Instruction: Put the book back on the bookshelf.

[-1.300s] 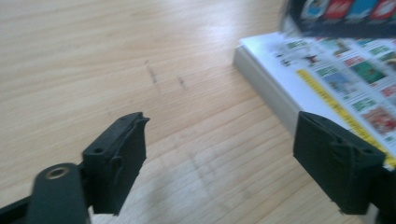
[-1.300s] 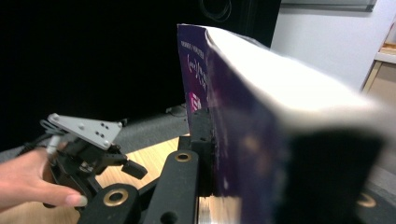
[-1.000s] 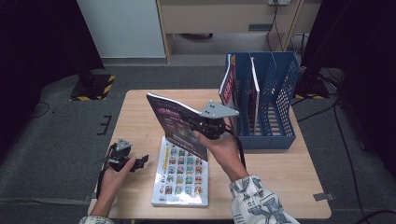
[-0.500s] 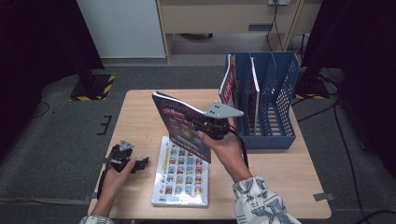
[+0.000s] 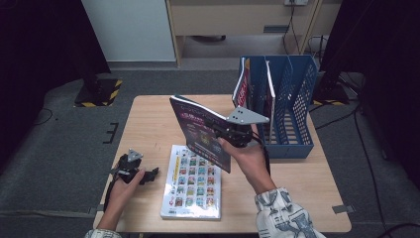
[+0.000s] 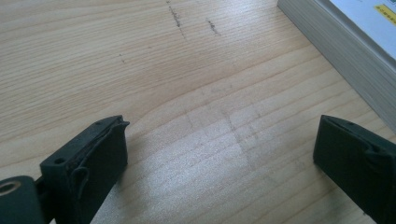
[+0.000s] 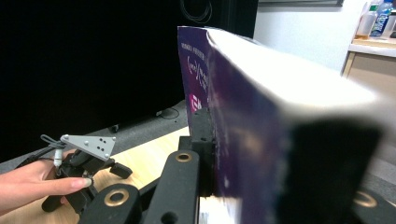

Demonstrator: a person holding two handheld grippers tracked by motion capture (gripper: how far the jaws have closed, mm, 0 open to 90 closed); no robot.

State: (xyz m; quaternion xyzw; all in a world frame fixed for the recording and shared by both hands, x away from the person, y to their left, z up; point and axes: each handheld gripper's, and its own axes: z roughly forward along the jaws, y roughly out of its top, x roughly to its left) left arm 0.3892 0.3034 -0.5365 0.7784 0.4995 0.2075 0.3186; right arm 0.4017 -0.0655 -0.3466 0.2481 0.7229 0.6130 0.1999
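The right gripper [image 5: 229, 135] clamps a purple book [image 5: 198, 131], held upright and tilted above the wooden table [image 5: 148, 114], near a blue file rack [image 5: 292, 99]. A second book [image 5: 194, 183] lies flat beneath. The left gripper [image 5: 148, 174], resting on the table beside that book, has just been opening; its jaws stand wide and empty.
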